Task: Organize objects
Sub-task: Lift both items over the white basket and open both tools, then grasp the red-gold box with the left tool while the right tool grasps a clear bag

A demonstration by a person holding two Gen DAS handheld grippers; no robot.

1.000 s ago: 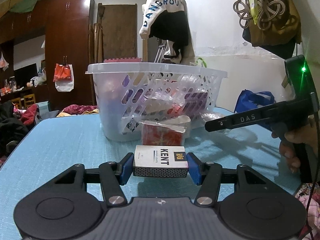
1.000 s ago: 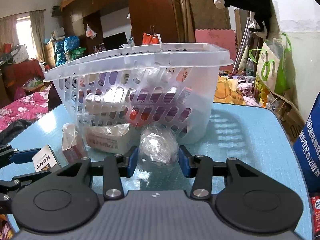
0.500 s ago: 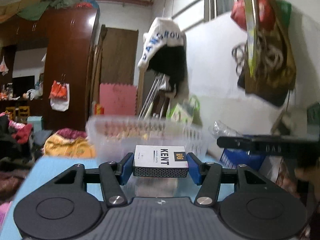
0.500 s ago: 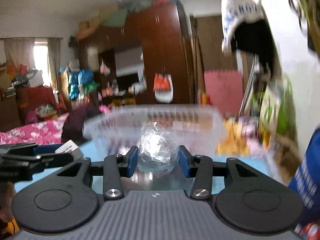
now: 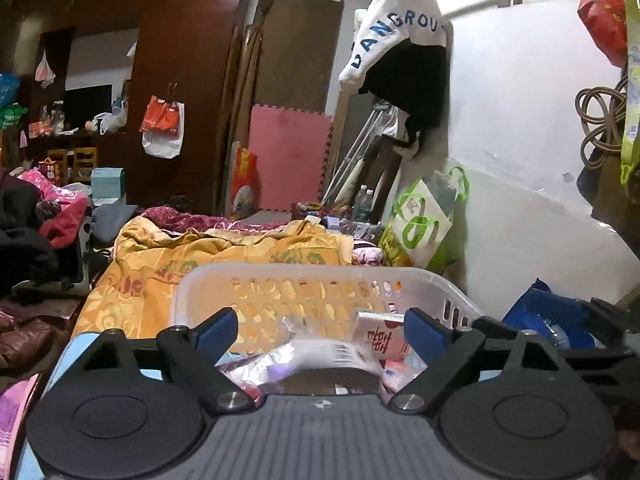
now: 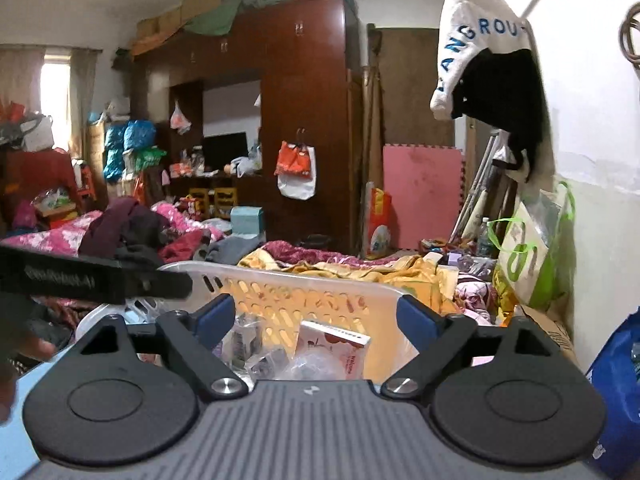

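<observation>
Basket (image 5: 320, 280) is sitting at bottom centre of both wrist views, white perforated plastic, rim just ahead of the fingertips. Inside it: a red-and-white carton (image 5: 380, 338) leaning tilted toward the right side, clear plastic-wrapped packets (image 5: 316, 354) piling in front of it and partly hidden by the claw body. In the right wrist view the same carton (image 6: 334, 342) is showing with a crumpled clear bag (image 6: 316, 364) just beside it.

Left claw (image 5: 320, 328) is hovering over the basket, jaws opening, blue pads (image 5: 218, 326) standing wide apart, nothing between them. Right claw (image 6: 310, 316) is doing the same: jaws opening, pads wide, nothing gripped. Left claw's black finger (image 6: 96, 278) is crossing the right view's left edge, over the basket's near-left rim.

Blue desk (image 5: 72, 350) is visible only as a sliver at lower left. Behind: yellow patterned bedding (image 5: 208, 256), pink foam mat (image 5: 288, 160), white hoodie (image 5: 400, 36) hanging on the wall, green-and-white bag (image 5: 424, 224).
</observation>
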